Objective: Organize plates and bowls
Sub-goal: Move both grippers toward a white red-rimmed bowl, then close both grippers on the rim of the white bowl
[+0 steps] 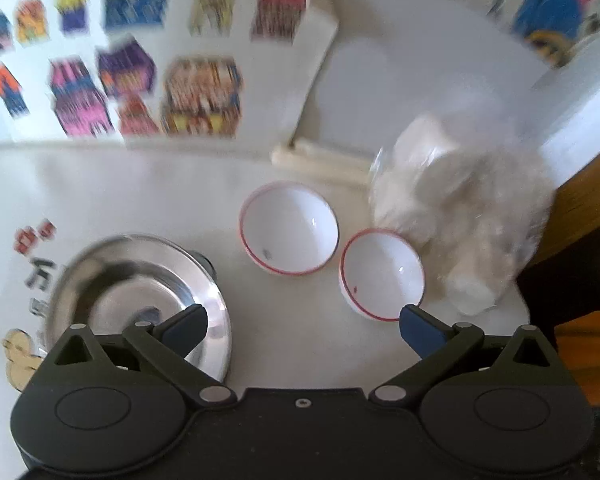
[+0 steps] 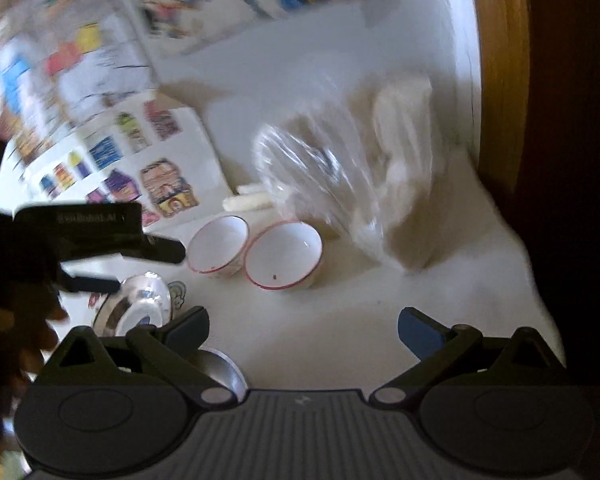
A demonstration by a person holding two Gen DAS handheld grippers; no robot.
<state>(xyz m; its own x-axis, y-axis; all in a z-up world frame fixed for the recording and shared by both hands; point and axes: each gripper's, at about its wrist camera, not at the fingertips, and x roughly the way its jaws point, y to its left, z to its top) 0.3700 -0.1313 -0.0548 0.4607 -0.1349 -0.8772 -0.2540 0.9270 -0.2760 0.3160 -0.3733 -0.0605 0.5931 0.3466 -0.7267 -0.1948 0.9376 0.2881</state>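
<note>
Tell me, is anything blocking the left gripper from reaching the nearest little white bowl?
Nothing visible does. The left gripper is open, and only bare white tabletop lies between it and the nearer red-rimmed bowl. The clear plastic bag sits just behind that bowl, not in front.

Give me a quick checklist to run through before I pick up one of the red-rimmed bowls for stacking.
1. Left gripper open and holding nothing: ok.
2. Right gripper open and holding nothing: ok.
3. Both red-rimmed bowls upright and without food: near bowl ok, far bowl ok.
4. Room around near bowl: not ok, plastic bag sits against its far side.
5. Steel plate clear of the bowls: ok.
6. Picture sharp enough to judge the rim gap: cannot tell.
</note>
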